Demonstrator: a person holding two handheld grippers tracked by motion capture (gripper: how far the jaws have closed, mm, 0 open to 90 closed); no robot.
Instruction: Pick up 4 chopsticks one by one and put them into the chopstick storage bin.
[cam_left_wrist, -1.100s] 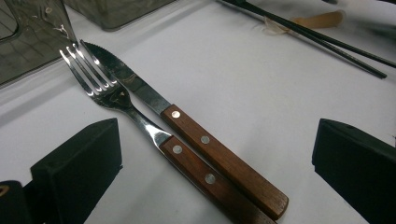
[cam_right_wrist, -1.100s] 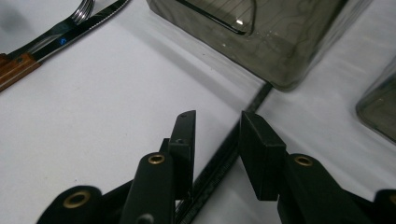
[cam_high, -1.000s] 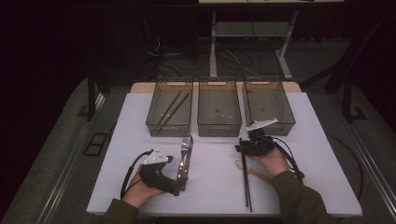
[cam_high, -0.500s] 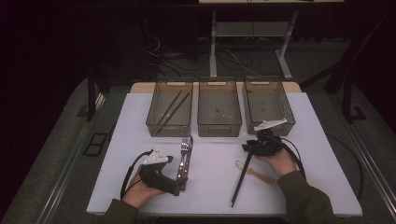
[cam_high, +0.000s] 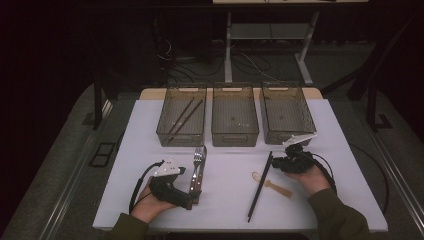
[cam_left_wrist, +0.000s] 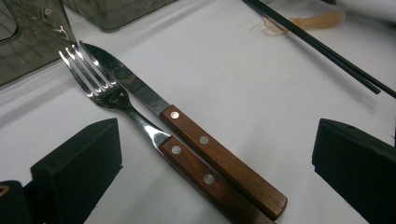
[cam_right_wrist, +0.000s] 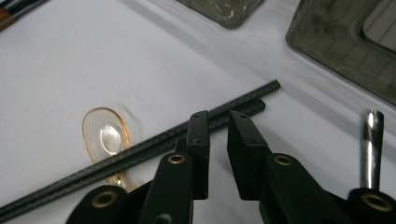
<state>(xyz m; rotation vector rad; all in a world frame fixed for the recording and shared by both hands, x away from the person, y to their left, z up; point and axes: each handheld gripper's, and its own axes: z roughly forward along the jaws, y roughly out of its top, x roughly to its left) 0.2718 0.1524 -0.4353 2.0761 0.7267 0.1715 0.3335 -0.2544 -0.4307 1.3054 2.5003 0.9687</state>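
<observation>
- Right tongs (cam_high: 278, 162) at right side of the bench (cam_high: 325, 130), just in front of the right bin (cam_high: 287, 112), held in the person's right hand (cam_high: 311, 176).
- Right gripper view: right tongs (cam_right_wrist: 218, 122) nearly closed, jaws a narrow gap apart, tips at the black chopsticks (cam_right_wrist: 154, 144) near their upper end; can't tell if the sticks are actually pinched or just lie past the tips.
- Chopsticks (cam_high: 260, 186) = two black sticks side by side, running diagonally from the right tongs down toward the bench's front edge.
- Clear amber plastic spoon (cam_high: 270, 183) lies on the bench just right of the chopsticks; in the right gripper view its bowl (cam_right_wrist: 105, 133) sits just beside the sticks and its handle goes under them.
- Left tongs (cam_high: 192, 192) at the front left of the bench, held in the left hand (cam_high: 150, 207).
- Left gripper view: left tongs (cam_left_wrist: 215, 163) wide open, jaws on either side of the wood handles, touching nothing.
- Fork (cam_left_wrist: 121, 105) and steak knife (cam_left_wrist: 154, 100) lie side by side on the bench, handles touching, knife blade partly under the fork tines; both point at the left bin (cam_high: 182, 120).
- Left bin holds two dark sticks (cam_high: 184, 116) lying diagonally.
- Middle bin (cam_high: 235, 115) stands between the other two, all three in a row at the back of the bench.
</observation>
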